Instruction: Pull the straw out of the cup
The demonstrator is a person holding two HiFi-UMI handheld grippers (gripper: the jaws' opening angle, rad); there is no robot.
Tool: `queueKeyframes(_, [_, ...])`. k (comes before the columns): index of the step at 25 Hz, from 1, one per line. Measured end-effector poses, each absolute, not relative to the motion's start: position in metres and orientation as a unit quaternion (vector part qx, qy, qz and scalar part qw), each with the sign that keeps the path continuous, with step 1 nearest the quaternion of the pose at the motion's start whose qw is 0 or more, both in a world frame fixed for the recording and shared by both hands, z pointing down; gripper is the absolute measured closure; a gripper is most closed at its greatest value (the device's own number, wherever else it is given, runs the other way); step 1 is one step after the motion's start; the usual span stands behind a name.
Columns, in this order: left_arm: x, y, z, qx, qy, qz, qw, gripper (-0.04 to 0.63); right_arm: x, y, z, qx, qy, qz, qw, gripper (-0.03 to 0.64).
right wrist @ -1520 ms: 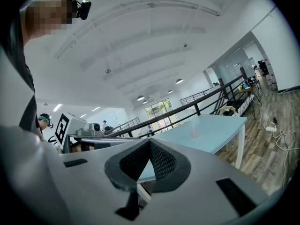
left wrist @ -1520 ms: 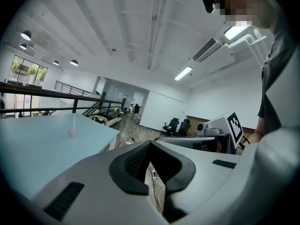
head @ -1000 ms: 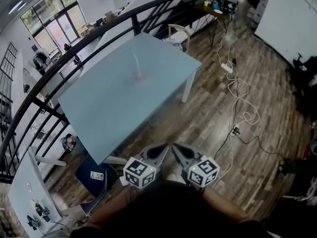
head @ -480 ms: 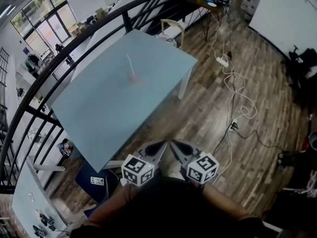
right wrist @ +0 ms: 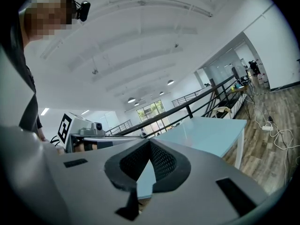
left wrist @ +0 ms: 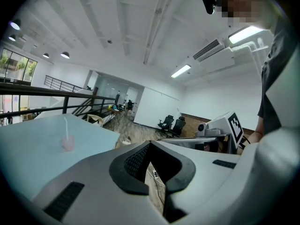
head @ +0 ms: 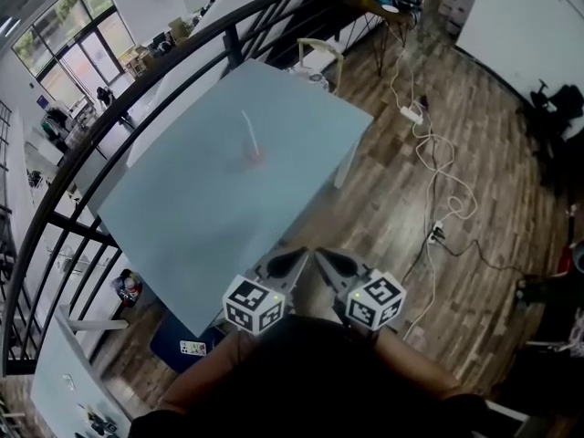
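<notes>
standing off the near edge of the pale blue table [head: 182, 217], w/ left gripper [head: 290, 261] and right gripper [head: 327, 263] held side by side, low and close in, aimed roughly toward the far side. both pinched shut, tips together, nothing between in either gripper view.

far out on the tabletop, about mid-way across: small pinkish cup [head: 255, 161], upright, w/ white straw [head: 247, 132] sticking up out of it and leaning a bit left. well apart from both grippers, no contact yet - approach phase, prob.

risks from here, as a judgement only:
- reaching in w/ jaws closed: must open before the straw, else just a knock and a tipped cup. seems light, that cup.
- pulling the straw w/o pinning the cup w/ the other gripper: likely lifts or drags the cup along, esp. if pulled at a slant instead of along the straw's lean.
- pinching too hard: thin straw, prob. flattens or kinks. too soft and slips.
- cup well in from the near edge, so a long reach over the table - shaky aim on a thin target. can't tell how full the cup is, so can't rule out a spill.
- cables [head: 429, 144] on the wood floor [head: 474, 272] to the right: trip hazard if stepping round that side.
</notes>
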State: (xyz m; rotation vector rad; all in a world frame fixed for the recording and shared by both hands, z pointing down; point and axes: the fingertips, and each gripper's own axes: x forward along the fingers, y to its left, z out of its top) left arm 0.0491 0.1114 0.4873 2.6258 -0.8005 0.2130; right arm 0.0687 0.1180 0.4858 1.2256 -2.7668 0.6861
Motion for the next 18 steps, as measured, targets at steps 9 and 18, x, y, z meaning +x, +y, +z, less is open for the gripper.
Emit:
queueKeyframes(9, [0.011, 0.068, 0.479, 0.942, -0.273, 0.076, 0.182, 0.584, 0.026, 0.074, 0.477, 0.400, -0.891, 0.214, 0.015, 0.606])
queueKeyframes(18, [0.002, 0.042, 0.486, 0.939, -0.275, 0.069, 0.192, 0.584, 0.015, 0.051, 0.481, 0.398, -0.892, 0.214, 0.024, 0.606])
